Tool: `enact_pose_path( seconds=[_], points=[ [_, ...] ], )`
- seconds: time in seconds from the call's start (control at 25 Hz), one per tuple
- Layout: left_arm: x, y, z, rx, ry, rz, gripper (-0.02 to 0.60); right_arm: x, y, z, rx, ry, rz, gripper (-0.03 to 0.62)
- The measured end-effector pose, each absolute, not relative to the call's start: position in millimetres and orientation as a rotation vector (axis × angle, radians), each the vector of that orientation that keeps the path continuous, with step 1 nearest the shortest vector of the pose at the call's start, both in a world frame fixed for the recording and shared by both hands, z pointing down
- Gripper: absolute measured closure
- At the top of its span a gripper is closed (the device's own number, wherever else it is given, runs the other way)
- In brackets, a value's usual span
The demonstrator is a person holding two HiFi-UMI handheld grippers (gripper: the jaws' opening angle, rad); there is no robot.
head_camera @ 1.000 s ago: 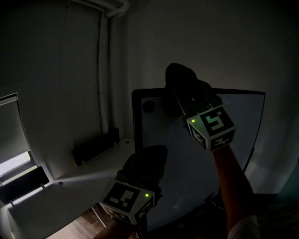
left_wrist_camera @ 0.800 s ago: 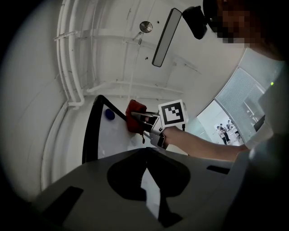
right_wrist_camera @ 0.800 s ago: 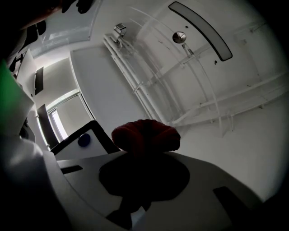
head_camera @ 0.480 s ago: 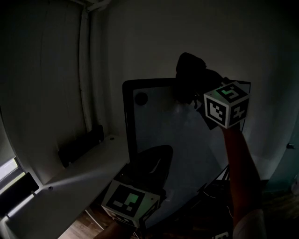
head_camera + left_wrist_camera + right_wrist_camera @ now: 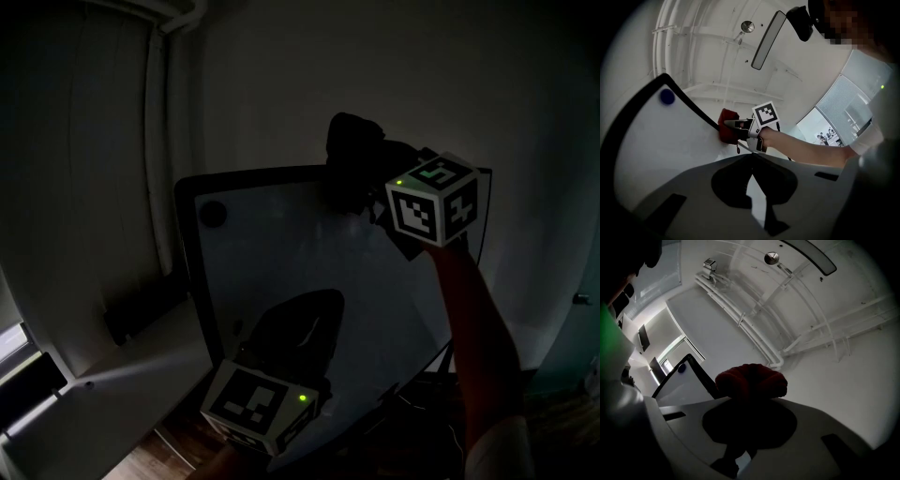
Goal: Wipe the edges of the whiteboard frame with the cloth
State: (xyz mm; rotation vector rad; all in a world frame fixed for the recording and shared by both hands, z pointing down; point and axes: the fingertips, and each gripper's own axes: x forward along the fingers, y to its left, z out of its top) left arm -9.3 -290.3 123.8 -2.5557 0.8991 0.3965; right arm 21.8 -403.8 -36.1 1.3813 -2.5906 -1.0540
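Note:
The whiteboard [image 5: 309, 281] stands upright with a black frame [image 5: 253, 178] around it. My right gripper [image 5: 361, 192] is shut on a bunched red cloth [image 5: 751, 379], which looks dark in the dim head view. The cloth [image 5: 354, 155] is pressed on the top frame edge, right of its middle. In the left gripper view the cloth [image 5: 726, 132] and right gripper [image 5: 730, 125] sit on the frame [image 5: 689, 101]. My left gripper [image 5: 314, 305] hangs low before the board face; its jaws [image 5: 751, 161] are shut on nothing.
A round blue magnet [image 5: 667, 97] sticks near the board's upper left corner. White pipes [image 5: 155, 141] run up the wall corner at left. A low white ledge [image 5: 122, 375] carrying a dark object [image 5: 141, 314] stands left of the board. The room is dim.
My right gripper has carried the cloth rightward along the top frame edge. The head view has swung so more of the board's left side shows. The left gripper stays low.

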Motion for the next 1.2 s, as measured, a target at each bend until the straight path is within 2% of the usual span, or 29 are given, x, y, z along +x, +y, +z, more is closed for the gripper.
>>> enact_pose_path(
  seconds=[0.12, 0.72, 1.0, 1.2],
  points=[
    [24.4, -296.1, 114.1, -2.534, 0.923, 0.386, 0.574, 41.5, -408.5, -38.7, 1.322, -2.612, -1.062, 0.540],
    [111.5, -328.8, 47.0, -2.416, 1.051, 0.486, 0.574, 107.0, -433.1, -47.8, 1.138, -2.704, -1.045, 0.540],
    [121.2, -352.2, 27.6, -2.368, 1.138, 0.530, 0.574, 104.4, -444.5, -65.3, 1.060, -2.677, -1.077, 0.540],
    [140.6, -363.6, 31.2, -2.367, 1.158, 0.508, 0.574, 137.8, -472.3, -52.7, 1.069, -2.580, -1.023, 0.540]
  ],
)
